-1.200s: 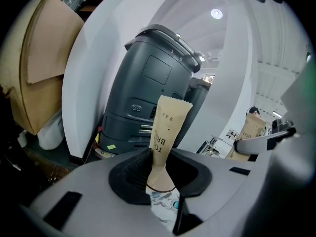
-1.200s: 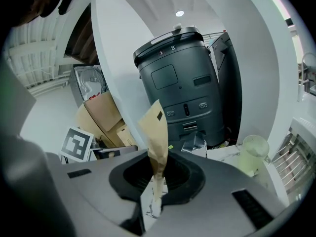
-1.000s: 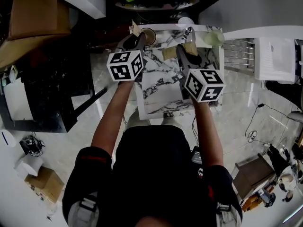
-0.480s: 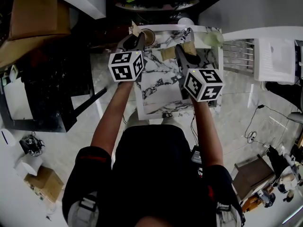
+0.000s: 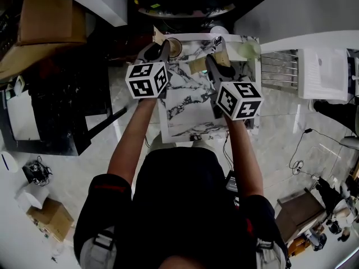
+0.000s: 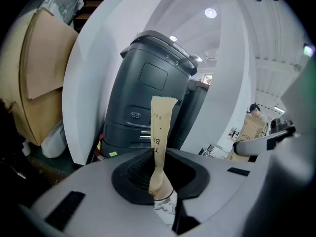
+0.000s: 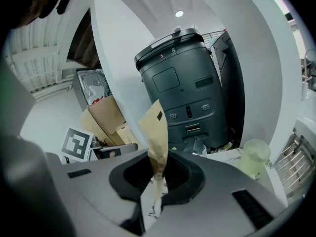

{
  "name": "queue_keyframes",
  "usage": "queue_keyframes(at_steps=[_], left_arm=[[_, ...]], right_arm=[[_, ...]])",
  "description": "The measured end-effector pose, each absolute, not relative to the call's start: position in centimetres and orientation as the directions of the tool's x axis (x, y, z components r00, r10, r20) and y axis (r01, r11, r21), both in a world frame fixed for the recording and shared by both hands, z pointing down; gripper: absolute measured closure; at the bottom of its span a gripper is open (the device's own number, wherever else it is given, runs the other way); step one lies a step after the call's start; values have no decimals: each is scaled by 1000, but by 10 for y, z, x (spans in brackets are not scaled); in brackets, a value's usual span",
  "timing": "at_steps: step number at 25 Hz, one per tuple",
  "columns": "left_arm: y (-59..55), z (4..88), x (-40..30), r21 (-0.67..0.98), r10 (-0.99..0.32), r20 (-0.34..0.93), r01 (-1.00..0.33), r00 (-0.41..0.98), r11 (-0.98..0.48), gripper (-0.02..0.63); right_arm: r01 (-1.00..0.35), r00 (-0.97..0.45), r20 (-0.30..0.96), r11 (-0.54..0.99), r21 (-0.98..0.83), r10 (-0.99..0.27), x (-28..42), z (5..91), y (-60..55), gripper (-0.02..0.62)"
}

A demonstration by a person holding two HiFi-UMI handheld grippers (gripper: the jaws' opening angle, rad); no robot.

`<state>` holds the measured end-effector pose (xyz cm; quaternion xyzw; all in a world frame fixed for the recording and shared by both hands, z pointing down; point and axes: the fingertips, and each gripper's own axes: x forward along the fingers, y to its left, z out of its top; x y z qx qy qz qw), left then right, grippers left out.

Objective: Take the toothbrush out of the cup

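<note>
My left gripper (image 5: 161, 45) is shut on a brown paper toothbrush packet (image 6: 159, 137), which stands up from between the jaws. A round brown cup (image 5: 175, 46) sits on the marble table (image 5: 188, 102) just right of that gripper's tips. It is hidden in both gripper views. My right gripper (image 5: 216, 54) is shut on a second brown paper packet (image 7: 155, 137), held above the table's far right part. In the left gripper view that second packet (image 6: 251, 127) shows at the right edge.
A pale green translucent cup (image 7: 256, 157) stands at the table's far right corner (image 5: 251, 48). A dark grey bin (image 6: 148, 102) stands beyond the table. Cardboard boxes (image 5: 47, 18) lie to the left. A white rack (image 5: 280, 66) adjoins the table on the right.
</note>
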<state>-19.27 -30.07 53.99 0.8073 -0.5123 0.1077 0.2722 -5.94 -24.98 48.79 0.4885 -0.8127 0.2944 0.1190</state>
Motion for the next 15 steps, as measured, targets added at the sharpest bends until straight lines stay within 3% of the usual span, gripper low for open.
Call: queue_keyframes(at_steps=[15], left_arm=[[-267,478,-195,308,-821,394,-901,413,-305,549]], right_arm=[[-833,-553,434,455,-315,-711,-55,448,-236,538]])
